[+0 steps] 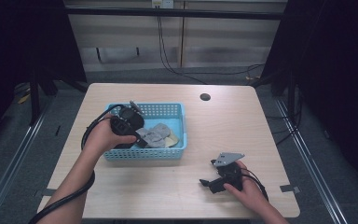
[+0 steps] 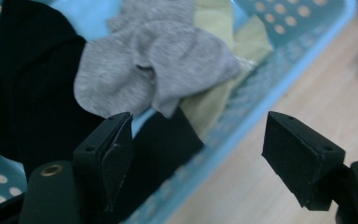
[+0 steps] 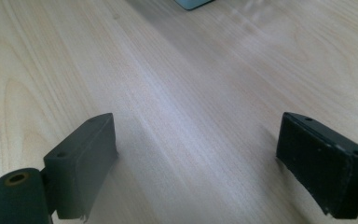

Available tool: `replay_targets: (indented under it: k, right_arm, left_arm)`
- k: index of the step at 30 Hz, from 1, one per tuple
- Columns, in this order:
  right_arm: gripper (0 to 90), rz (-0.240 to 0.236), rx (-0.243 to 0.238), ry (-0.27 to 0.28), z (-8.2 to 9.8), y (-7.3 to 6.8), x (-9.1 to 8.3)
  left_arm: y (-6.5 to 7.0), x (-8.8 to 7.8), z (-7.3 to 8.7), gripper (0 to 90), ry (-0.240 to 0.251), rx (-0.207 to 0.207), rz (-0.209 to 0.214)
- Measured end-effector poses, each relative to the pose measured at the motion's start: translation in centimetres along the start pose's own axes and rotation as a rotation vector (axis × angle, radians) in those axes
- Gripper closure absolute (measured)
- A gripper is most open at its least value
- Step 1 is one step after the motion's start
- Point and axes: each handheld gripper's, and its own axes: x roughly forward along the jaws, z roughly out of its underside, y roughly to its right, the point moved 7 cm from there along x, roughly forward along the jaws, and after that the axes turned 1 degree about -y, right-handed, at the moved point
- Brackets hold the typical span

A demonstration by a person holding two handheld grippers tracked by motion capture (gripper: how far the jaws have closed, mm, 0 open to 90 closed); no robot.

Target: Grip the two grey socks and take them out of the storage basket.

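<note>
— Blue plastic basket (image 1: pixel 179 122) sits mid-table, holding a grey cloth (image 2: pixel 161 65), a black cloth (image 2: pixel 32 88) and a yellowish one (image 2: pixel 212 100). Where is the left gripper (image 2: pixel 198 144)?

— Over the basket's near wall, jaws spread wide, empty.

— And the right gripper (image 3: pixel 196 161)?

— Well right of the basket, on bare wooden table (image 3: pixel 182 84), jaws likewise apart.

Blue perforated basket (image 1: pixel 177 112), grey (image 1: pixel 151 136), black, yellowish cloths inside

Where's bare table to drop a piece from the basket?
Right of the blue basket up to the table's right edge is bare, and the front-left strip below the basket. Crowded: the basket, full of cloth, and the front right by the right tongs.
</note>
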Motion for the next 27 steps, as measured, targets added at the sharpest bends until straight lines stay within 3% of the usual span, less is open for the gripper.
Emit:
replay_targets:
  k: [10, 19, 23, 27]
  right_arm:
    - [11.5, 0.0, 0.0, 0.0, 0.0, 0.0, 0.0]
    - [11.6, -0.004, 0.004, -0.002, 0.0, -0.1, 0.0]
    - [11.6, -0.004, 0.004, -0.002, 0.0, -0.1, 0.0]
    - [11.5, -0.004, 0.004, -0.002, 0.0, -0.1, 0.0]
  left_arm:
    - [-2.5, 3.1, -1.1, 25.7, 0.03, -0.084, -0.034]
    - [-2.9, 5.3, -1.1, 33.7, 0.004, -0.126, -0.003]
    - [-2.5, 5.7, -1.0, 48.4, -0.014, -0.13, 0.01]
    - [-2.2, 6.0, -0.7, 66.7, -0.064, -0.118, 0.016]
